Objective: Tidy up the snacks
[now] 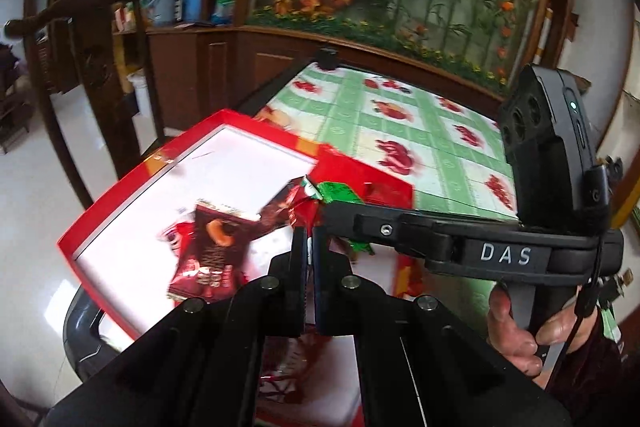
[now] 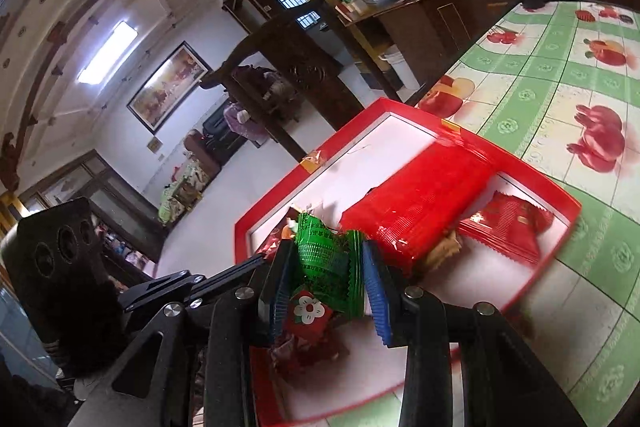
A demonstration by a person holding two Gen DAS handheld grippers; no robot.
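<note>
Green wrapper (image 2: 326, 259) sits gripped between your right tongs (image 2: 326, 277) at lower centre; your left tongs (image 1: 310, 251), nearly closed, seemingly pinch a red packet (image 1: 306, 211) over the box (image 1: 120, 187).

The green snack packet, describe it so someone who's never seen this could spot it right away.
Find the red box with the white inside, sitting on the green fruit-print tablecloth. Over it, the right gripper pinches the green snack packet between its blue-ribbed fingers. It is the only green wrapper; its neighbours are red.

Box (image 2: 412, 109): red card, white matt inside. Packets (image 2: 328, 251): glossy crinkled foil. Tablecloth (image 2: 560, 75): shiny printed plastic.
</note>
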